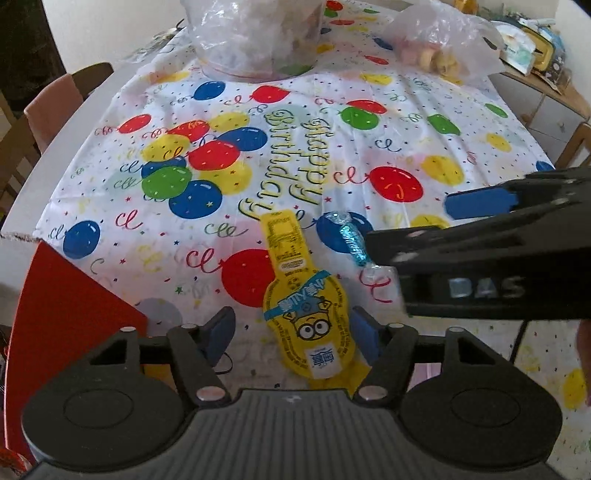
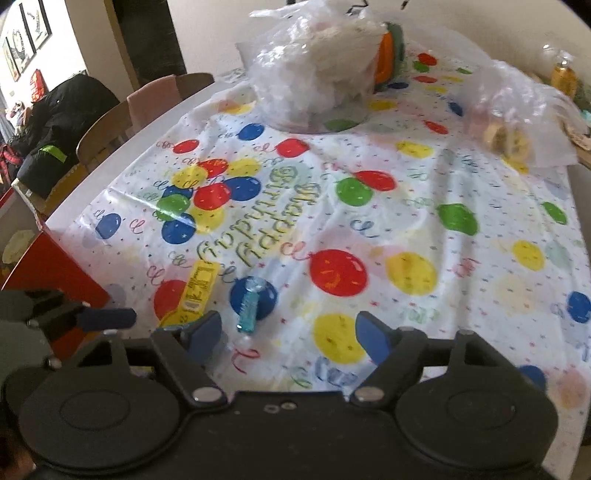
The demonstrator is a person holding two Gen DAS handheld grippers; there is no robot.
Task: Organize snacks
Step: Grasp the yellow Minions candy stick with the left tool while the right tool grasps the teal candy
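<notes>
Yellow pouch (image 1: 308, 314) flat on surface (image 1: 424, 122), lying between spread jaws of left gripper (image 1: 295, 332), not pinched. Blue candy (image 1: 349, 240) just right of pouch, apart from it. In right view candy (image 2: 251, 302) lies ahead of right gripper (image 2: 288, 332), nearer its left finger; jaws spread, nothing held. Balloon cloth (image 2: 369, 221) covers surface. Far end: big clear bag (image 1: 251, 33), smaller bag (image 1: 439, 40) with round snacks. Red box (image 1: 62, 317) at left edge.

Yellow snack pack (image 1: 308, 325) btwn open left gripper (image 1: 293, 336) fingers (image 1: 221, 332)
</notes>
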